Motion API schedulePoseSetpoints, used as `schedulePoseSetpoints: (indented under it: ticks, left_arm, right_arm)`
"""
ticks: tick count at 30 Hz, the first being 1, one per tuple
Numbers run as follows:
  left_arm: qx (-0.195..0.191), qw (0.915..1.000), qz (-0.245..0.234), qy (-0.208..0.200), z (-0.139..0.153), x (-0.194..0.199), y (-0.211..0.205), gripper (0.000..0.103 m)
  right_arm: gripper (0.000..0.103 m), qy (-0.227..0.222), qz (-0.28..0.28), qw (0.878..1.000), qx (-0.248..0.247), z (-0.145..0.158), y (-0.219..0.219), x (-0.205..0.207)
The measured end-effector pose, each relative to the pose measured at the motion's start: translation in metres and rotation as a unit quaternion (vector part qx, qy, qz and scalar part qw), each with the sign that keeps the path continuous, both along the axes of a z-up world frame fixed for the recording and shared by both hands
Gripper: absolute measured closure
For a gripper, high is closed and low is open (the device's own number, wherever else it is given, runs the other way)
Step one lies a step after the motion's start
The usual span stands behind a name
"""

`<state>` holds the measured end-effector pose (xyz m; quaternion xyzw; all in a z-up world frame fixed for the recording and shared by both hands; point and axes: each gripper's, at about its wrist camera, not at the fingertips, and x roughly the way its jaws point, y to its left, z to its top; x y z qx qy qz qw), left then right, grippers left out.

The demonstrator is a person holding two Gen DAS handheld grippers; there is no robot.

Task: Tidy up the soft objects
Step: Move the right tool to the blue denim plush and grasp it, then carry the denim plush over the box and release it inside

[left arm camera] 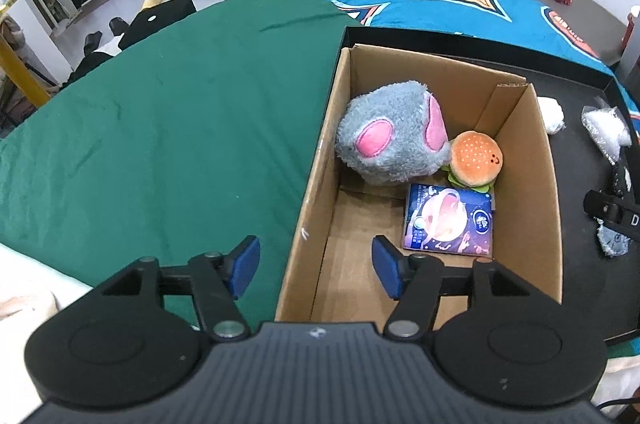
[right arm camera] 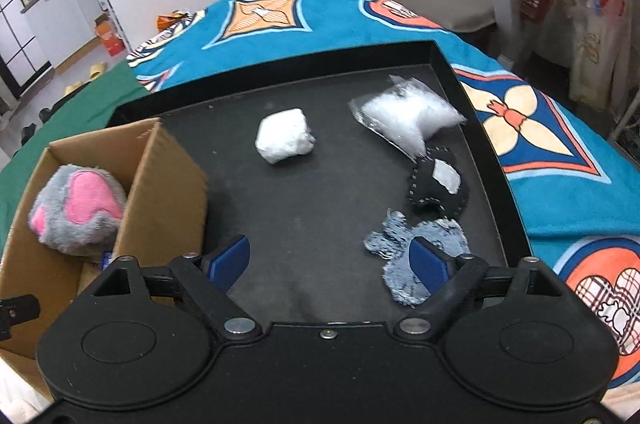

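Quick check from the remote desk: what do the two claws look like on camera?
Both match: left claw and right claw have blue pads on black linkage arms with silver pivot bolts, two round black housings and a ribbed dark centre plate. No cables, sleeves or hands are visible.

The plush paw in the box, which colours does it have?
Grey fur with pink pads on the plush paw; clearest in the left wrist view.

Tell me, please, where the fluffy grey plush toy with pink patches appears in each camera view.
Left wrist view: the fluffy grey plush toy lies in the far part of the brown cardboard box, right of centre, beside a small plush burger.
Right wrist view: it is at the left edge, inside the same box.
Shared landmark: the brown cardboard box.
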<state>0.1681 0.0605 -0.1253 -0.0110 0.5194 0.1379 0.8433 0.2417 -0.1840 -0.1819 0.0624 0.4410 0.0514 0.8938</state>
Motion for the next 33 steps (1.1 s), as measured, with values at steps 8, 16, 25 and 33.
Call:
schedulePoseSetpoints:
  ticks: [8, 16, 25, 33]
  left_arm:
    - [0.009, 0.9999, -0.004, 0.012, -0.004, 0.006, -0.008, 0.04]
    - [0.018, 0.9996, -0.006, 0.02, -0.009, 0.014, -0.015, 0.04]
    - [0.021, 0.9995, -0.008, 0.025, -0.01, 0.019, -0.018, 0.04]
    - [0.023, 0.9995, -0.007, 0.022, -0.009, 0.018, -0.018, 0.04]
  right_arm:
    - [0.017, 0.016, -0.028, 0.999, -0.005, -0.011, -0.019, 0.006]
    - [0.017, 0.033, -0.057, 0.998, -0.011, -0.023, -0.036, 0.016]
    - [0.04, 0.049, -0.086, 0.995, -0.014, -0.038, -0.051, 0.024]
    - [0.072, 0.049, -0.068, 0.996, -0.013, -0.04, -0.046, 0.02]
